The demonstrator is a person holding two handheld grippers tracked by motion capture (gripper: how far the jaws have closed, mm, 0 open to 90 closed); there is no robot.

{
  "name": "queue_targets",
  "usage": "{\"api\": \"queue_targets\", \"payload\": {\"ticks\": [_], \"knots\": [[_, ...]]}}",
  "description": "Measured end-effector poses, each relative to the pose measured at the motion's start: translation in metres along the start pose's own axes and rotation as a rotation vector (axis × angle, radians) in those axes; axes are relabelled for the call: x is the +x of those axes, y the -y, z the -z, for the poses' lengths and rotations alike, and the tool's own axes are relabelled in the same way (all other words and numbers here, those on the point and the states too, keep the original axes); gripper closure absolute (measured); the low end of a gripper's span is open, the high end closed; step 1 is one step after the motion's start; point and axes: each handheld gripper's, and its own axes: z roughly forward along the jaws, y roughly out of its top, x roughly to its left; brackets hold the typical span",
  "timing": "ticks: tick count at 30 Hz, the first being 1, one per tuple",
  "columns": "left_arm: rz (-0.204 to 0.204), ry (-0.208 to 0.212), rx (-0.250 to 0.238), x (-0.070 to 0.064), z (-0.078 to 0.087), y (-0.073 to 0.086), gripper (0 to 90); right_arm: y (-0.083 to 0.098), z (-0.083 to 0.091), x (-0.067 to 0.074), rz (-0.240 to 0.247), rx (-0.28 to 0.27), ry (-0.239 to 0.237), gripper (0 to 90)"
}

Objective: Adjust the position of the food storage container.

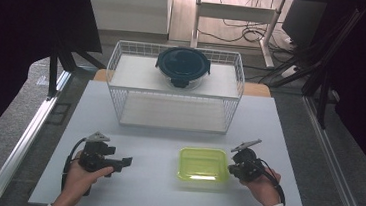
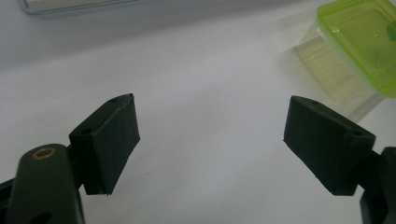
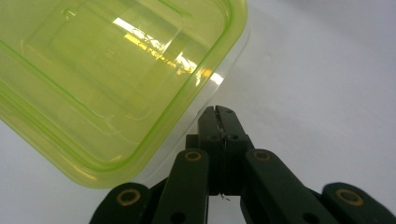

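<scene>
High view: even overhead light, white table [image 1: 164, 181] bright, corners and sides falling to near-black vignette. Floor beyond wire basket [image 1: 174, 89] warmly lit. Slight softness overall, shadows faint. Glare streak on green container lid [image 1: 203, 164].

Left gripper view: cool, slightly dim; table grey-white with soft gradient. Jaw pads sharp, green container [image 2: 364, 42] at top right blurred.

Right gripper view: strong specular highlights on translucent green lid [image 3: 116, 70], soft shadow beneath its edge, near links slightly out of focus.
</scene>
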Motion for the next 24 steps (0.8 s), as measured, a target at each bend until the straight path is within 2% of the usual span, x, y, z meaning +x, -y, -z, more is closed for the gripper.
{"api": "queue_targets", "payload": {"ticks": [7,10,20,24], "knots": [[0.005,-0.005,-0.009,-0.001,0.001,0.0,17.1,-0.016,-0.007,0.018,0.047,-0.012,-0.017,89.0],[0.012,-0.012,-0.018,0.001,0.002,0.0,17.3,-0.024,-0.01,0.026,0.065,-0.024,-0.04,89.0],[0.015,-0.004,-0.018,0.002,0.003,0.0,17.3,-0.045,-0.021,0.052,0.124,-0.033,-0.059,89.0],[0.017,-0.006,-0.022,0.002,0.004,0.0,17.3,-0.05,-0.026,0.057,0.125,-0.035,-0.077,89.0]]}}
